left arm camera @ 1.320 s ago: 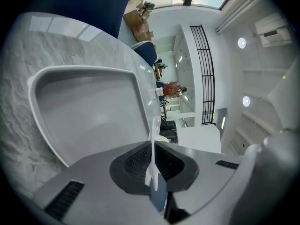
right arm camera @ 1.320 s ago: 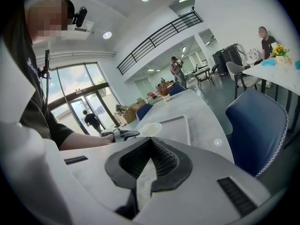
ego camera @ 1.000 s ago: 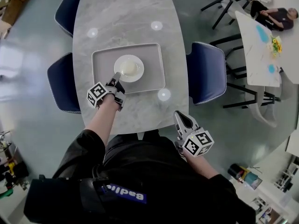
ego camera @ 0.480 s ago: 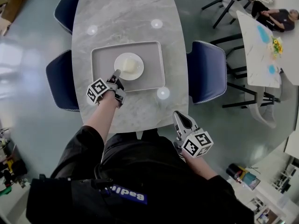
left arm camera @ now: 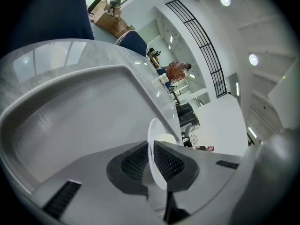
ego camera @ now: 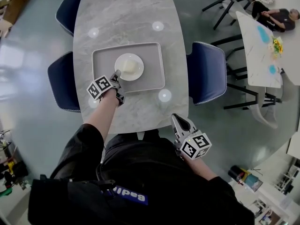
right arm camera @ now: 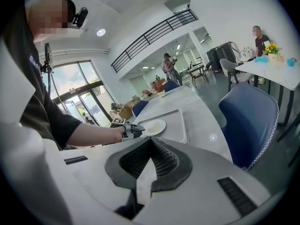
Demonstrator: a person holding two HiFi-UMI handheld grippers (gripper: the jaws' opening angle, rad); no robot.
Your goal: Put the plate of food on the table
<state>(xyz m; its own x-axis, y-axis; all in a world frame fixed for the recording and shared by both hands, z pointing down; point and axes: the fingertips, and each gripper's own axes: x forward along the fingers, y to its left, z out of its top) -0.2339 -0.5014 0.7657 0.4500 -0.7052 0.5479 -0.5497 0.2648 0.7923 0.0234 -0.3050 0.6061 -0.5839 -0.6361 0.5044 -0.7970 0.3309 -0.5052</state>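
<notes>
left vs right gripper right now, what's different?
The left gripper is clamped on the rim of the plate; the right gripper has its jaws together on nothing. The left gripper reaches over the tray on the table; the right gripper hangs by the person's body, off the table's near edge. Shared: both carry a marker cube and both are shut.

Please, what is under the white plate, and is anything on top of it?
Under the plate lies a gray tray, which rests on the marble table. Pale food sits on top. The tray surface directly beneath the plate is covered.
</notes>
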